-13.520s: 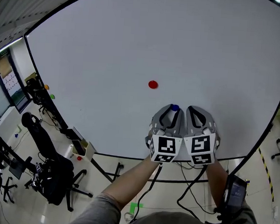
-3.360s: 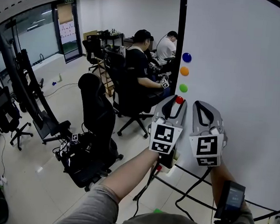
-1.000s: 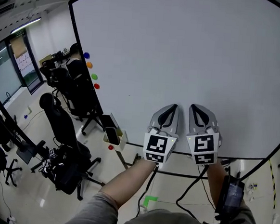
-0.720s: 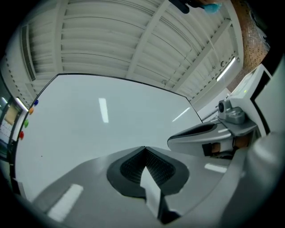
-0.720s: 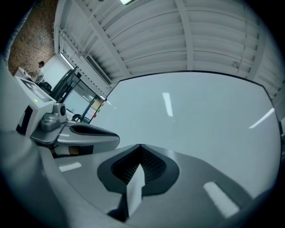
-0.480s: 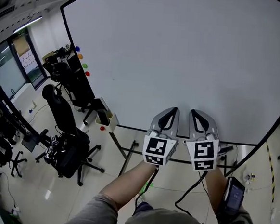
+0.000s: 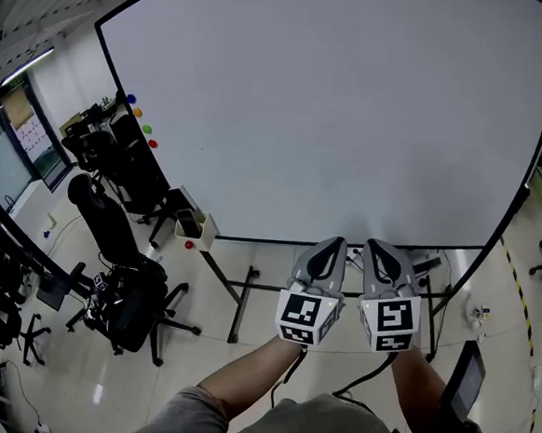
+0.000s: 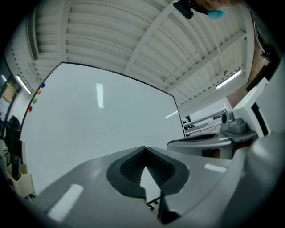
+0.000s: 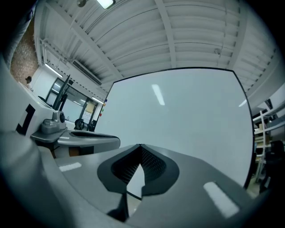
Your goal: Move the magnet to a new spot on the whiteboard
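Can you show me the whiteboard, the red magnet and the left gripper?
whiteboard (image 7: 335, 113), head view, bare middle of its face.
red magnet (image 7: 152, 143), head view, its centre, near the board's left edge.
left gripper (image 7: 335, 242), head view, tips of its shut jaws.

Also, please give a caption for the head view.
Left gripper and right gripper, both shut and empty, side by side near the lower edge of the whiteboard; magnets line its left edge.

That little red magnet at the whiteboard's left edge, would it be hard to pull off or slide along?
Probably easy. The red magnet looks tiny beside the whiteboard, so it is likely light. It clings to an upright, glossy surface, so it would likely slide when pushed yet resist a straight pull slightly.
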Action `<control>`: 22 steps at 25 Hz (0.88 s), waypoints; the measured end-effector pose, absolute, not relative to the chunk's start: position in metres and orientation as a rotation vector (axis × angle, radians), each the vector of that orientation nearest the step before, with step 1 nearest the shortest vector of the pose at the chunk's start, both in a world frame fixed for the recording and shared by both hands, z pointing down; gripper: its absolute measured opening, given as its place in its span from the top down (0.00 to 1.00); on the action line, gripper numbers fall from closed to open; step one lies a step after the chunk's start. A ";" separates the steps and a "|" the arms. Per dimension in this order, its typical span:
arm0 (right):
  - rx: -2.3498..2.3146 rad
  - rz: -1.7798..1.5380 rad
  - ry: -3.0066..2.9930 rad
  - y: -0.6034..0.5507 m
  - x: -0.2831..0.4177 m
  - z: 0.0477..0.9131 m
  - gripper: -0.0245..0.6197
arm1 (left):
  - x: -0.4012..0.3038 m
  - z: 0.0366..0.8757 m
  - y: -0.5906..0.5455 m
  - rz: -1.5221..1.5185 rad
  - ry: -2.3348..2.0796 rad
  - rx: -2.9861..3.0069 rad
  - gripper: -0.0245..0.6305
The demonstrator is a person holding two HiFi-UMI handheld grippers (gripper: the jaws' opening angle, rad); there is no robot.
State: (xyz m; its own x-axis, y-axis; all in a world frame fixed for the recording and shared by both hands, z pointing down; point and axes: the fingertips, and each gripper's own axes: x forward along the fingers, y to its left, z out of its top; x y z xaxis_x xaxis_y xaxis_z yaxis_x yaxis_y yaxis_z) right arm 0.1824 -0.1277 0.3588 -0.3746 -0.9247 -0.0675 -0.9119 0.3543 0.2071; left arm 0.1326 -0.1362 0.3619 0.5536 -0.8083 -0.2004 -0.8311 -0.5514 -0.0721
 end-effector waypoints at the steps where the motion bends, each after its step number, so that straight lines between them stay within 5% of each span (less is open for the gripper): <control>1: 1.737 -0.305 -2.525 -0.120 0.182 0.364 0.95 | 0.132 0.366 -0.128 0.218 1.378 -2.643 0.96; 22: 1.770 -0.047 -2.401 -0.033 0.159 0.460 0.95 | 0.091 0.453 -0.049 0.155 1.323 -2.853 0.96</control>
